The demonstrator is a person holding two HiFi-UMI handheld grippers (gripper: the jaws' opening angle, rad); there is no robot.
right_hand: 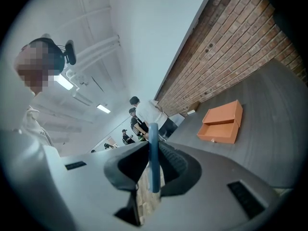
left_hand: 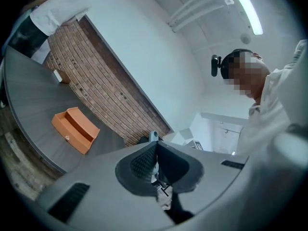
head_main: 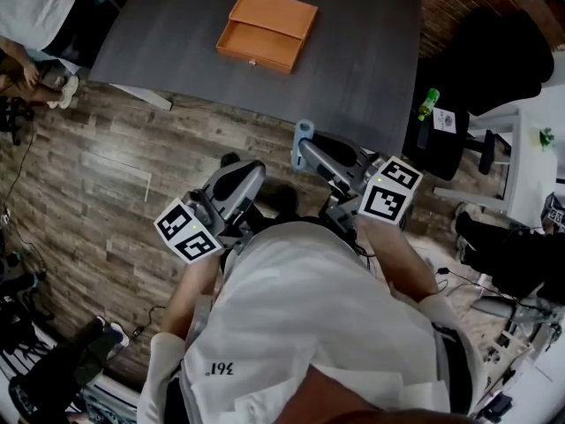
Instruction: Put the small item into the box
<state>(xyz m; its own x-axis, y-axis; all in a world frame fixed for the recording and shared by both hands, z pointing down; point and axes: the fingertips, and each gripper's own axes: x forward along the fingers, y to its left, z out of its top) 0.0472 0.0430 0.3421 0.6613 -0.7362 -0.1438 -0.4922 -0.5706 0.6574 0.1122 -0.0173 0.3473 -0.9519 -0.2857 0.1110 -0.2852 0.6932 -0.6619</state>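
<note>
An orange box (head_main: 267,29) with its drawer pulled out sits on the grey table (head_main: 353,51), far ahead of both grippers. It also shows in the left gripper view as the box (left_hand: 74,129) and in the right gripper view as the box (right_hand: 222,121). My right gripper (head_main: 305,148) is held close to my body over the floor, shut on a small flat light-blue item (right_hand: 153,158), which stands upright between the pads. The item (head_main: 303,134) sticks out past the jaw tips. My left gripper (head_main: 231,161) is beside it, with its jaws (left_hand: 155,153) shut and nothing in them.
The table's near edge runs just ahead of the grippers. People stand at the table's far left (head_main: 35,16). A black chair (head_main: 494,60) and a green bottle (head_main: 428,104) are to the right. A brick wall (right_hand: 226,42) lies behind the table.
</note>
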